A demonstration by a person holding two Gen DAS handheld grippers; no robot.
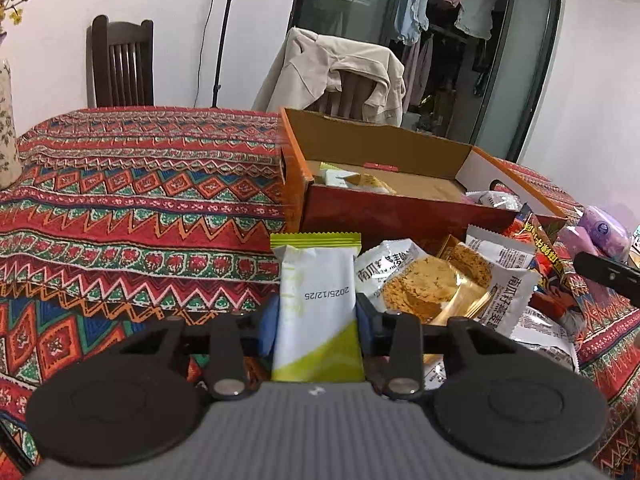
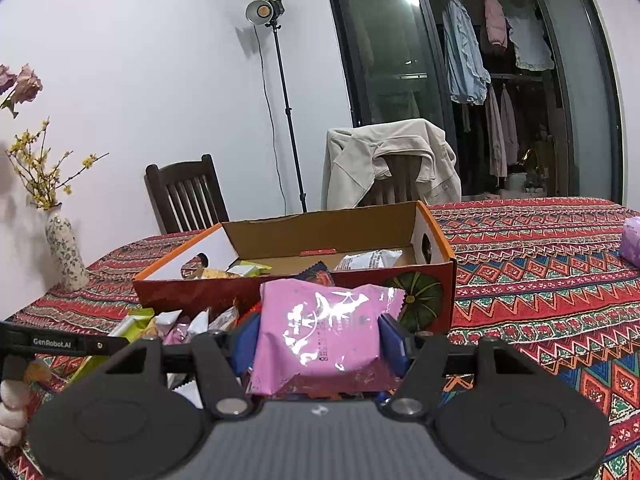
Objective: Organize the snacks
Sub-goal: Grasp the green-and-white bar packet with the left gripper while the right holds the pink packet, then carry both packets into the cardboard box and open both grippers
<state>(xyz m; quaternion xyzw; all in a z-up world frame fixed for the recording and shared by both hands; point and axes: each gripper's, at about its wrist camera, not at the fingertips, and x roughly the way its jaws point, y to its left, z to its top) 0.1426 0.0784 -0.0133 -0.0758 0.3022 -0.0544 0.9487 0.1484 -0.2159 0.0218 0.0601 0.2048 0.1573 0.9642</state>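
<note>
I judge the job barely begun: a few packets lie in the box (image 2: 436, 280), while a pile (image 1: 460, 280) waits on the bench (image 1: 140, 208) before it. My left gripper (image 1: 316, 308) pinches a green packet (image 1: 316, 312), my right gripper (image 2: 320, 340) a pink packet (image 2: 324, 336), both level, facing the box.

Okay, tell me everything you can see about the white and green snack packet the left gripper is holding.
The white and green packet is a sealed, glossy wrapper with a lime crimped top edge, a lime diagonal corner below, and 2025/12/25 printed sideways. It stands upright, clamped between the left gripper and its blue pads, above the snack pile in front of the cardboard box.
</note>
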